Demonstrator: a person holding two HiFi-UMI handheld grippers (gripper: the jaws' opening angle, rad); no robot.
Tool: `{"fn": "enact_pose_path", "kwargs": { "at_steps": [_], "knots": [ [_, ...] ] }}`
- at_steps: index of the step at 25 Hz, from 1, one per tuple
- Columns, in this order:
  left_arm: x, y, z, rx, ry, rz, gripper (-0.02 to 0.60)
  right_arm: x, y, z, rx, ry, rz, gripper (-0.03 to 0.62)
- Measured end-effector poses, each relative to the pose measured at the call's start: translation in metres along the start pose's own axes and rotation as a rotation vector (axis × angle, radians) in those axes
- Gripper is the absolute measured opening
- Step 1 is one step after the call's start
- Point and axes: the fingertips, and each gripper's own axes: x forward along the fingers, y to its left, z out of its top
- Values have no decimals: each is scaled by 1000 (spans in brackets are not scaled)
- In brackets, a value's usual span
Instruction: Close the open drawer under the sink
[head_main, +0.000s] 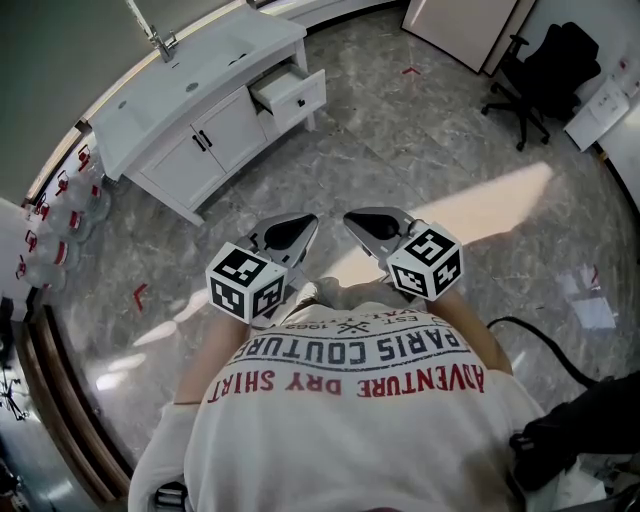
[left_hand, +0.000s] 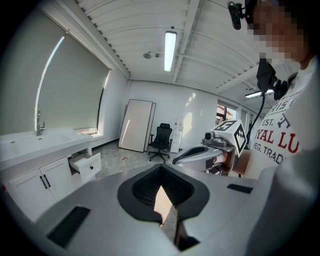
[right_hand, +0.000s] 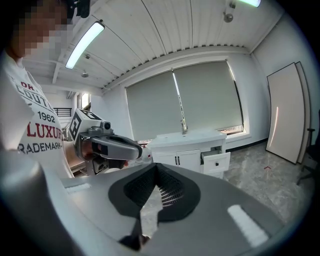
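One white sink cabinet (head_main: 190, 135) has its right-end drawer (head_main: 292, 95) pulled out, well apart across the floor (head_main: 420, 130) from the left claw (head_main: 303, 224) and right claw (head_main: 355, 219), both closed on nothing, side by side, presumably just carried pre-approach.

A grey marbled tile floor (head_main: 420, 130) is spreading across the whole head view, and a pale patch of sunlight (head_main: 480, 210) is lying on it at 3 o'clock. A black office chair (head_main: 540, 70) is standing at 2 o'clock, near a white panel (left_hand: 137, 131) that is leaning against the white wall. A white vanity cabinet (head_main: 200, 140) is sitting at 11 o'clock under a wide window (right_hand: 200, 97) whose grey roller blinds are hanging fully down. Small red tape marks (head_main: 138, 295) are showing on the floor at 9 o'clock. Overhead, a tube light (left_hand: 170, 50) is glowing on the white slatted ceiling (right_hand: 165, 30).
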Motion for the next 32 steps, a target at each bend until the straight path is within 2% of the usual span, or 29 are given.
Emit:
{"fn": "enact_pose_path", "kwargs": {
  "at_steps": [11,21,26,32],
  "knots": [
    [5,-2,0,-4,-3,3,0,-5,-5,2,-8,-2,-3,0],
    [30,3,11,13,21,2,0,-10,-34,3,36,-23,-12,0],
    [42,31,5,4,38,10,0,12,-55,0,60,-23,-7,0],
    [65,95,1,-33,50,25,0,69,-98,4,83,3,11,0]
  ]
}}
